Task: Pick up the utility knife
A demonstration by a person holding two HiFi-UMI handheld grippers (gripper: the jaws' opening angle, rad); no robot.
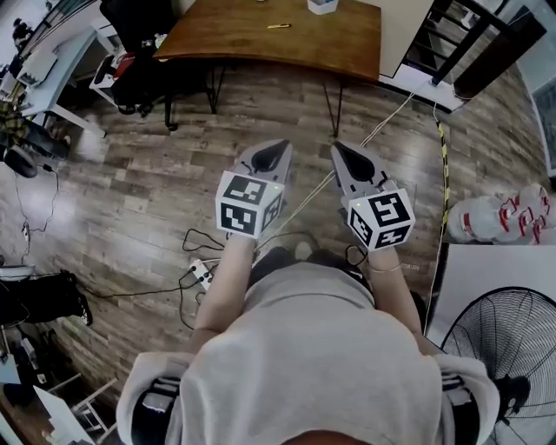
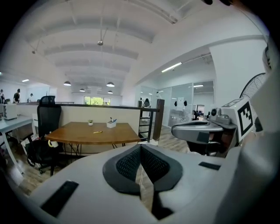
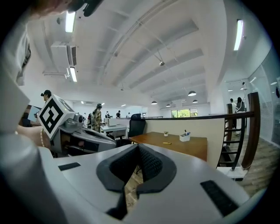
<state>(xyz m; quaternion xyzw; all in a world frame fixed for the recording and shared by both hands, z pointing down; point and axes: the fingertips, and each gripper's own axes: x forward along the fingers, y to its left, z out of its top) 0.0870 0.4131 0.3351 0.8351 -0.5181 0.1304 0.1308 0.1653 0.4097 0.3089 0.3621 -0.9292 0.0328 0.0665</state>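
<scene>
Wooden table [image 1: 261, 42] bears one yellow utility knife [image 1: 279, 26].

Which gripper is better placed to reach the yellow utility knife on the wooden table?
Left, only slightly. In the head view the utility knife lies almost straight ahead of the left gripper; the right gripper sits further aside. Both are shut, empty and far from the table.

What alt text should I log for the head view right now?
A person standing on a wood floor holds the left gripper and right gripper out front, both shut and empty. Ahead, a wooden table carries a small yellow object, likely the utility knife.
</scene>
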